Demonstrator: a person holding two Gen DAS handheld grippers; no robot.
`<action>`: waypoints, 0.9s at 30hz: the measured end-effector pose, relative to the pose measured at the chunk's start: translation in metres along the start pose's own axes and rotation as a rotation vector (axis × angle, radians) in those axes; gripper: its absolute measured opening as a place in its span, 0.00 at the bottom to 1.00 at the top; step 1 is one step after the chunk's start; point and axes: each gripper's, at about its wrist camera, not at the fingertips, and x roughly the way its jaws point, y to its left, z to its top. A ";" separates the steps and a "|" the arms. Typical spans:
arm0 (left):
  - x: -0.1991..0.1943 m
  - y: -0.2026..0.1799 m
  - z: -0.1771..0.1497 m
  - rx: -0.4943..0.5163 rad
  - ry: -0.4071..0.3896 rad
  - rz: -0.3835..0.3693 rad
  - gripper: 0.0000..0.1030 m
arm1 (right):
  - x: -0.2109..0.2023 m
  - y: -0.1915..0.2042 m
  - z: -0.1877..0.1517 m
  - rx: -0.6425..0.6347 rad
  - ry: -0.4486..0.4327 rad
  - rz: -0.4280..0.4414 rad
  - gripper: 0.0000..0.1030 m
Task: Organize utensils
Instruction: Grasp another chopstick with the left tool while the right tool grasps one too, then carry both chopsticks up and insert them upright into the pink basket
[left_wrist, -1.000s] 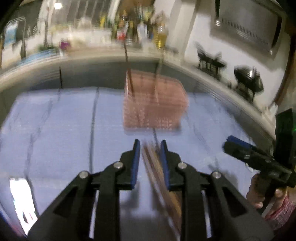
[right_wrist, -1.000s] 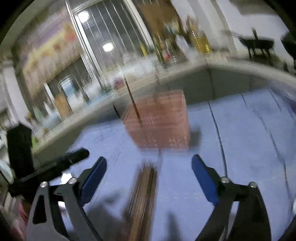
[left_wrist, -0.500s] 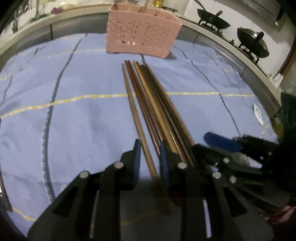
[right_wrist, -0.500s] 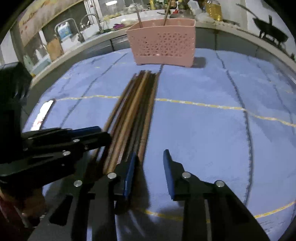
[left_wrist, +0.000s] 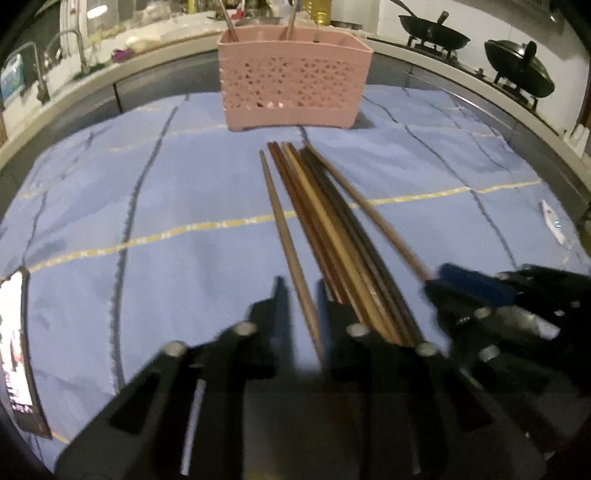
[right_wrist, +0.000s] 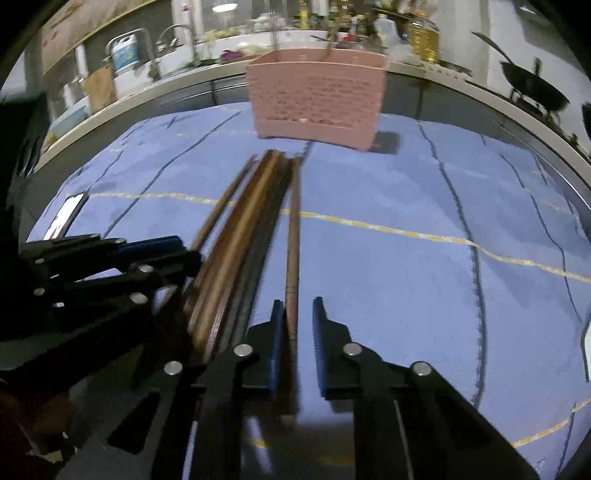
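Left wrist view: left gripper (left_wrist: 300, 291) clamped on lone chopstick (left_wrist: 281, 225) beside chopstick bundle (left_wrist: 340, 236), near pink basket (left_wrist: 291, 85). Right gripper (right_wrist: 298, 308) closing around another chopstick (right_wrist: 293, 251) right of bundle.

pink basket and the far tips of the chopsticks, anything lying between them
Nothing: in the left wrist view only bare blue cloth lies between the pink basket and the chopsticks.

Both grippers now sit low over the blue cloth (left_wrist: 110, 221), down from a second earlier. The left gripper (left_wrist: 300, 295) has narrowed around the leftmost chopstick (left_wrist: 284, 236); the right gripper (right_wrist: 298, 314), wide open before, is closing around the rightmost chopstick (right_wrist: 293, 236).
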 end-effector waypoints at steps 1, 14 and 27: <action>0.000 0.003 0.000 -0.001 0.001 -0.012 0.07 | -0.001 -0.006 -0.001 0.013 0.004 -0.007 0.14; -0.003 0.031 0.005 0.009 0.065 -0.051 0.08 | 0.010 -0.013 0.023 -0.043 0.103 0.052 0.16; 0.050 0.038 0.077 0.014 0.047 -0.096 0.06 | 0.076 -0.005 0.110 -0.079 0.085 0.167 0.05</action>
